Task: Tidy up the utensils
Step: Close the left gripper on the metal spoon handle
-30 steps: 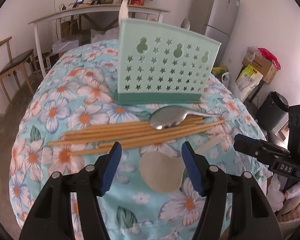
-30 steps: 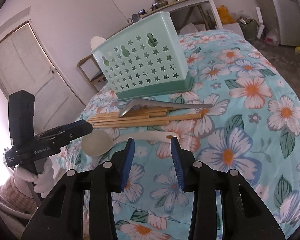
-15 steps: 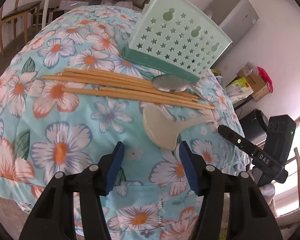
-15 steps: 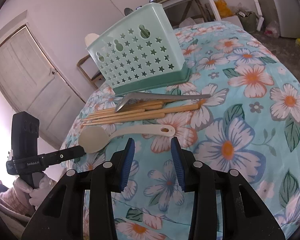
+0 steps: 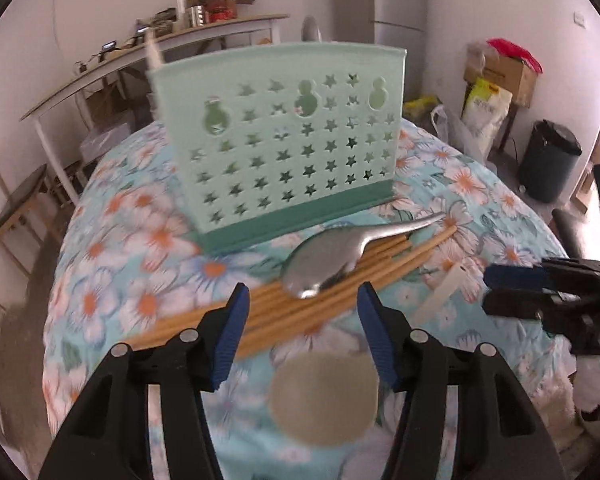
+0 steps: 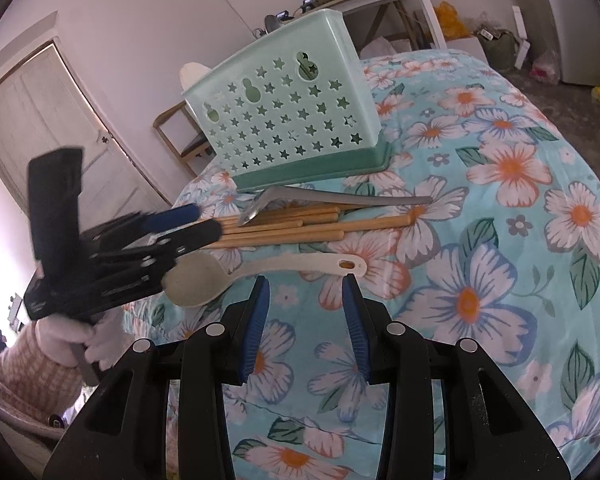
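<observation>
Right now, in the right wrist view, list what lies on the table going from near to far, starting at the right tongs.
right tongs → cream plastic spoon → bundle of wooden chopsticks → metal spoon → mint-green utensil holder

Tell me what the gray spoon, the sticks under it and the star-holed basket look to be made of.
Gray spoon: likely metal, dull gray with soft glints.
Sticks: seemingly bamboo or wood, matte tan, uniform.
Basket: plastic, pale mint with a darker green base, molded star cutouts.
</observation>
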Available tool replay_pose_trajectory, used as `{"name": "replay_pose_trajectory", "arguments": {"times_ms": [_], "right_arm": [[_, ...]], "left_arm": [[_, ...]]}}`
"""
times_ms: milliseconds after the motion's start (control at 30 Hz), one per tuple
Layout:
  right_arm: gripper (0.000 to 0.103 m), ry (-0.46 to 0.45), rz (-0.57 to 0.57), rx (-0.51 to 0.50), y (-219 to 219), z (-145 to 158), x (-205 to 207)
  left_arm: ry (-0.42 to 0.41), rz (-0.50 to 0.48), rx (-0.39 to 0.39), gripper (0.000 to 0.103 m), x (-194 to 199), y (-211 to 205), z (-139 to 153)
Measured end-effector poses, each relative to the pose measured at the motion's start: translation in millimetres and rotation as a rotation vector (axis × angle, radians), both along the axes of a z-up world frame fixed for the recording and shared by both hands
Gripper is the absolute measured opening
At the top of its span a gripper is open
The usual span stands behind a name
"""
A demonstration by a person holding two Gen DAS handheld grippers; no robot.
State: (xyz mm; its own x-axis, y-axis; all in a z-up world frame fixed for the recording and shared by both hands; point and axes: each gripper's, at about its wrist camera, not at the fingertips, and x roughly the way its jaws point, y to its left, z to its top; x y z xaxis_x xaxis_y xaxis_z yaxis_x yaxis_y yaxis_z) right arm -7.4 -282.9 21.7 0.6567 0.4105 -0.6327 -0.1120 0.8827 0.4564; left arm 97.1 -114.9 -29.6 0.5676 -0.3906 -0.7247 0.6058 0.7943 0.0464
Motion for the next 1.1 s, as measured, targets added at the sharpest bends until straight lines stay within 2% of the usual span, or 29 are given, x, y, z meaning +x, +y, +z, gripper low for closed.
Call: {"name": "replay_pose_trajectory", "arguments": {"times_ms": [200, 300, 467, 767, 1100], "right_arm": [[0.037, 0.022, -0.003, 0.014, 2, -8, 5], [0.037, 0.028, 0.0, 0.027, 1, -13, 8], [0.037, 0.026, 0.004, 0.051, -2, -17, 9], [0.037, 0.02, 0.008, 0.083, -7, -21, 6], [0.037, 0.019, 0.007, 0.092, -8, -21, 9]], "left_arm": [[0.016, -0.048, 0.004, 0.054, 20, -28, -2], [0.017, -0.077, 0.053, 0.054, 22, -42, -9], [0.019, -0.04, 0.12, 0.054, 33, -50, -17], [0.018, 0.019, 0.084, 0.039, 43, -24, -7], [0.077, 0.026, 0.025, 0.025, 56, -7, -14]]}}
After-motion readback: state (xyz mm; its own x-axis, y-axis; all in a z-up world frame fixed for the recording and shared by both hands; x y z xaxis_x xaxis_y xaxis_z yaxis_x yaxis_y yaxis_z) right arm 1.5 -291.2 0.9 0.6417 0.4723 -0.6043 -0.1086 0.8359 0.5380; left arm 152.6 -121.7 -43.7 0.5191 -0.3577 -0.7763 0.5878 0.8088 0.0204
